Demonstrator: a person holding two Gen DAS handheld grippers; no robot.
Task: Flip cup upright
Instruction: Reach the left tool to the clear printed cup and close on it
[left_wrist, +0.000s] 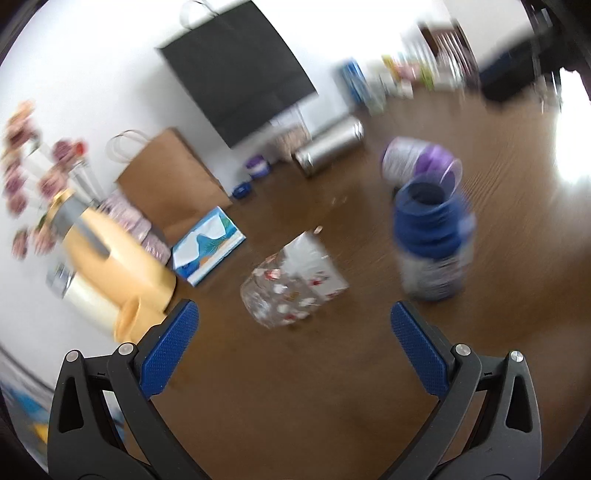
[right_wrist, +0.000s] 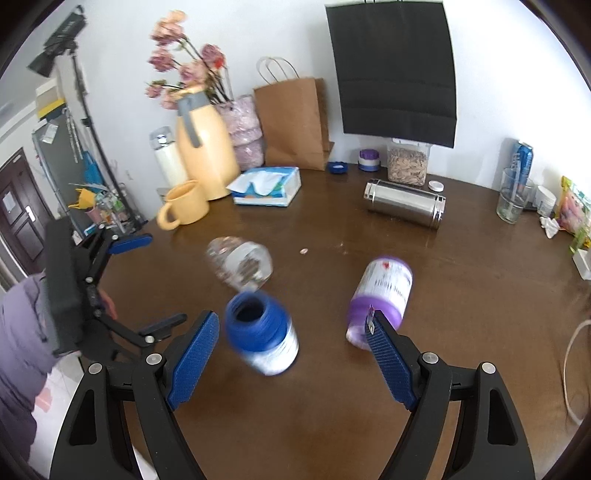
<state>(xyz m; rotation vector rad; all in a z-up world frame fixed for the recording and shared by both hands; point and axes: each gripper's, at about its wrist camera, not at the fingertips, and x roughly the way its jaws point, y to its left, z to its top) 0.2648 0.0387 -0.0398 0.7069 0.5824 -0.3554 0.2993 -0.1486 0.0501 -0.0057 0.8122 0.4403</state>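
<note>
— Where is the cup now?

— The clear cup (right_wrist: 239, 263) with small red and white prints lies on its side on the brown bench (right_wrist: 332, 387), near the middle. I cannot see anything inside it. In the left wrist view the same cup (left_wrist: 293, 284) is ahead of the left gripper (left_wrist: 294, 350), between the lines of its two fingers but not touching them.

— Are the jaws holding something?

— No. The jaws of the left gripper are spread wide with nothing between them. The right gripper (right_wrist: 293, 363) is also released; its jaws stand apart, and the blue-capped bottle (right_wrist: 263, 334) is just ahead, close to its left finger. This bottle looks tilted and blurred, so I cannot tell if it stands or moves.

— And the other containers?

— A purple and white bottle (right_wrist: 382, 295) lies on its side, near the right finger. Far on the bench a steel canister (right_wrist: 404, 203) lies flat. Behind it, a clear jar (right_wrist: 407, 164) holds something light brown, like flakes. At the far left stand a yellow jug (right_wrist: 207, 147) and a yellow mug (right_wrist: 184, 205); I cannot see inside the mug. A tissue box (right_wrist: 267, 184) is open with a tissue coming out. At the far right a glass (right_wrist: 513, 195) stands upright.
</note>
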